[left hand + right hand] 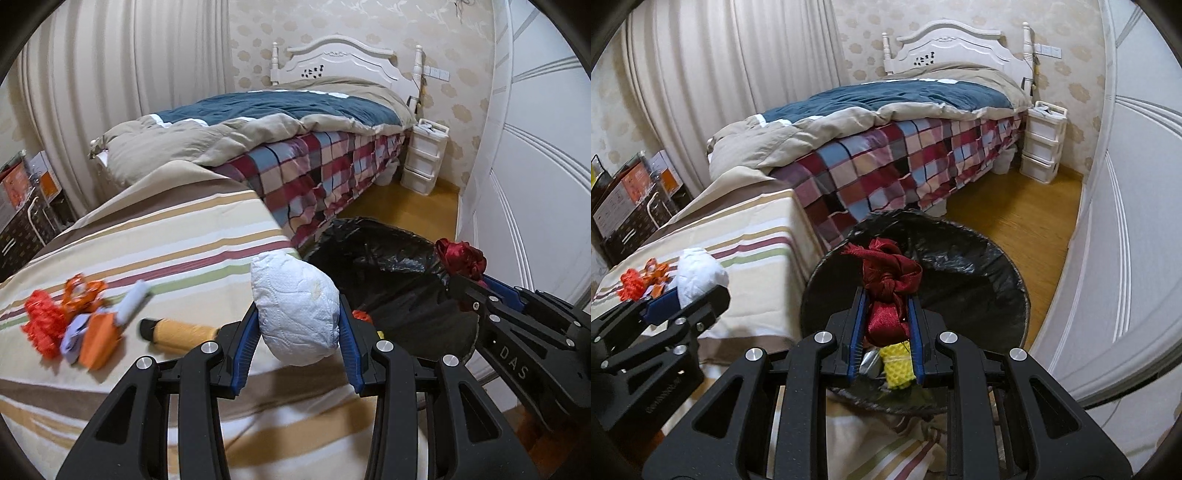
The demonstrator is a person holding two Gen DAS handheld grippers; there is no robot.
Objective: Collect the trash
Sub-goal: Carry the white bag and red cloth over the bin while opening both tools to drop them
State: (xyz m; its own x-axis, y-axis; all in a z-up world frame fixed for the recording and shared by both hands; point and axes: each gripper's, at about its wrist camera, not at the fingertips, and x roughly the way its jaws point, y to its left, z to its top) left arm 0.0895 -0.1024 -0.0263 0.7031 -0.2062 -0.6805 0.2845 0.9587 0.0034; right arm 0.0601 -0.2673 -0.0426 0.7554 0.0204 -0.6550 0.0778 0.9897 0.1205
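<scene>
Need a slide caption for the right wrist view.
Right gripper holds knotted red ribbon over black-lined bin.

Both grippers same build: left gripper (298, 325) and right gripper (886, 325) have matte black skeletal linkages, round silver pivot screws, and blue ribbed finger pads (245, 345). White "DAS" lettering on the right one's side.

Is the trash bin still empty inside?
No: the right wrist view shows a yellow knitted scrap already lying in the black-lined trash bin.

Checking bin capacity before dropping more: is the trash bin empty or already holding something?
Holding something: the black-lined trash bin already has a yellow knitted piece and other bits at its bottom.
</scene>
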